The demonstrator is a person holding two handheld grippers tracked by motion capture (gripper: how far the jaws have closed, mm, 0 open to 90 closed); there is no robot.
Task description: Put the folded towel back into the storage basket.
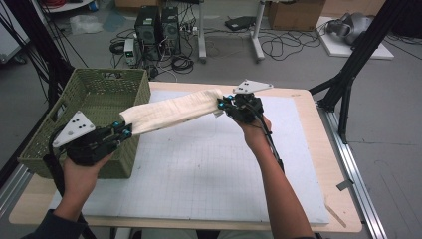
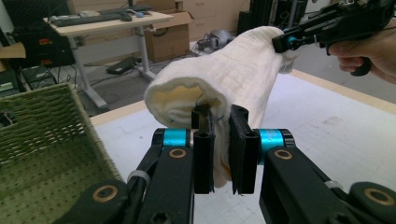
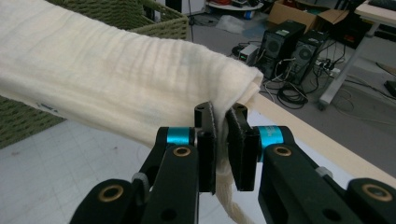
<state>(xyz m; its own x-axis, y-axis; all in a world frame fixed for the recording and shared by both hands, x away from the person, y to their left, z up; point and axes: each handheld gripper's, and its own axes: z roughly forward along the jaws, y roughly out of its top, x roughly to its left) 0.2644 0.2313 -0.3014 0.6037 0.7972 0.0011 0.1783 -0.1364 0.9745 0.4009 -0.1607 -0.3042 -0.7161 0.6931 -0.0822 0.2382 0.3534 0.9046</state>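
Note:
A folded cream towel (image 1: 171, 112) hangs stretched in the air between my two grippers, above the white gridded mat (image 1: 199, 169). My left gripper (image 1: 125, 130) is shut on the towel's near-left end, just in front of the green woven basket (image 1: 94, 94). In the left gripper view its jaws (image 2: 220, 140) pinch the rolled towel (image 2: 224, 79) edge. My right gripper (image 1: 223, 104) is shut on the far-right end, above the table's back. In the right gripper view the towel (image 3: 116, 79) runs off to the left from the jaws (image 3: 221, 133), with cloth hanging between them.
The green basket (image 2: 42, 154) stands at the table's left edge, open side up. Beyond the table's far edge the floor holds computer towers (image 1: 157, 27), cables and cardboard boxes. Black frame legs (image 1: 348, 74) rise at the right.

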